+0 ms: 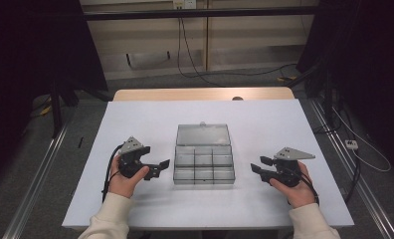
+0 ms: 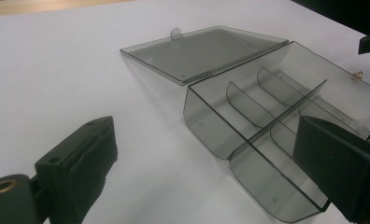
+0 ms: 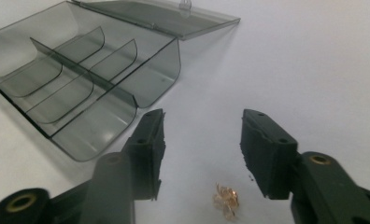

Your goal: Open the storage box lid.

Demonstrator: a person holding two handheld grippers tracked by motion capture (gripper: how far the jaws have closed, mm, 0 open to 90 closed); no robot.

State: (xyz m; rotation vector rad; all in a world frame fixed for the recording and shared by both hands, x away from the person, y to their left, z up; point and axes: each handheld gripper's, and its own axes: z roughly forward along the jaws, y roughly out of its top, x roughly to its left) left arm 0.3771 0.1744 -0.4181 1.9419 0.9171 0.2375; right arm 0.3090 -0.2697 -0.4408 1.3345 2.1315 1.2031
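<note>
A small gold-coloured trinket [image 3: 226, 201], petalled like a flower, lies on the white table [image 1: 135, 119] between the parted jaws of the right gripper [image 3: 202, 144], untouched, beside the smoky clear compartment box [image 1: 204, 160] whose lid lies open. Its fine detail is too small to make out. The left gripper [image 2: 202, 158] is released and holds nothing; one jaw covers the box's near corner.

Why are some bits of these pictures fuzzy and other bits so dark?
High view: the white table is brightly lit, the room around it nearly black. Left gripper view: the near jaws look soft and blurred, while the clear box is sharper. Right gripper view: the small gold trinket between the jaws is fuzzy, and the box casts a faint shadow.
</note>
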